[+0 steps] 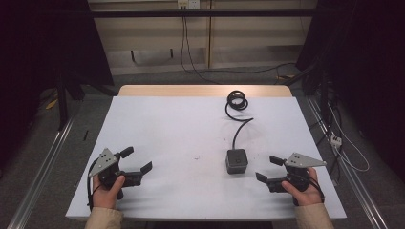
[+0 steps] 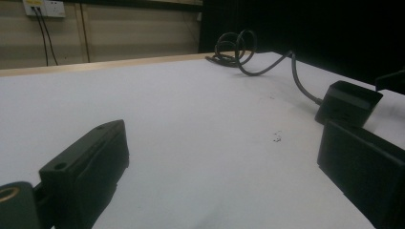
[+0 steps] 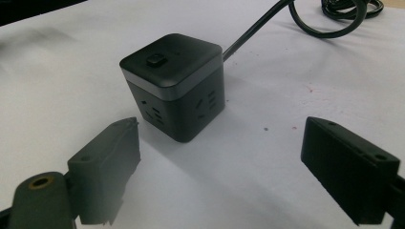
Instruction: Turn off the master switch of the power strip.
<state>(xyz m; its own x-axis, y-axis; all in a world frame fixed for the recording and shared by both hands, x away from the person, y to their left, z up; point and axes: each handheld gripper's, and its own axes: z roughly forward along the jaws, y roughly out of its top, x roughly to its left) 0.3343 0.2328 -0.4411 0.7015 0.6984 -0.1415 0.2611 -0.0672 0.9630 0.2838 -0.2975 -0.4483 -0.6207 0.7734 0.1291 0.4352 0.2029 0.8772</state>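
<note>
From above, your left gripper sits near the table's near-left corner, jaws spread wide, nothing between them. Your right gripper is at the near right, jaws just as wide and empty, with the black socket cube just to its left, not touching. The cube's cord runs to a coil at the far edge.

Left gripper view: your jaws gape over bare white table; the socket cube sits off to the right, cord trailing away.

Right gripper view: the socket cube stands upright just beyond your open jaws, switch on top, sockets facing you, cord leaving behind it.
</note>
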